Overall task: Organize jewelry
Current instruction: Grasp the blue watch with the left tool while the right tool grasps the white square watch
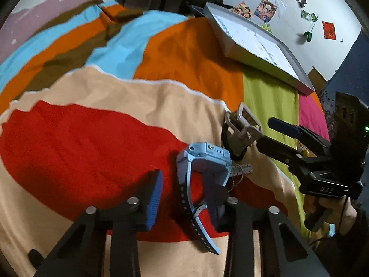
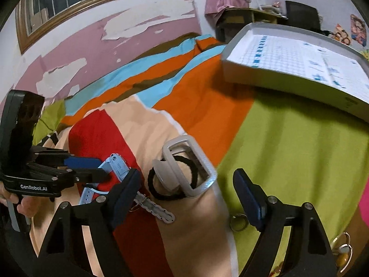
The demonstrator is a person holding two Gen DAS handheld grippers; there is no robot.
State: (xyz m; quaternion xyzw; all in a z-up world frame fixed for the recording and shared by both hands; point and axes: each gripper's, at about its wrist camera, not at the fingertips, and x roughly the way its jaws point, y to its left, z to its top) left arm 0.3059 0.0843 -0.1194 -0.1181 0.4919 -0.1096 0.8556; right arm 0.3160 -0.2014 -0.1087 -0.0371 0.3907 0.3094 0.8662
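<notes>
A bed fills both views, covered by a bedspread (image 1: 96, 152) in bold patches of red, peach, orange, sky blue, brown, lime green and pink. Behind it stands a pink wall (image 2: 129, 39) with peeling paint, and in the left wrist view a white wall carries small posters (image 1: 265, 9). A shallow grey tray (image 2: 233, 69) lined with gridded paper lies on the orange and green part of the bedspread, well apart from the jewelry.

The left tool (image 1: 184, 198) is spread wide, its 2 blue-padded fingers on either side of a light blue watch (image 1: 203, 159). The watch lies on the red patch with its body close against the right-hand finger and its perforated strap trailing back between the fingers; the left-hand finger stands clear of it.

The right tool (image 2: 189, 194) is also released, jaws wide apart. Between them and just ahead lies a white rectangular frame piece (image 2: 196, 161) resting on a black hair tie (image 2: 161, 194), on the peach patch beside the green. A silver link bracelet (image 2: 156, 209) lies near the tool's left-hand finger, next to the watch. A small metal ring (image 2: 238, 222) sits on the green fabric just beside the right-hand finger. Another ringed trinket (image 2: 343, 244) lies at the lower right edge, too blurred to identify.
</notes>
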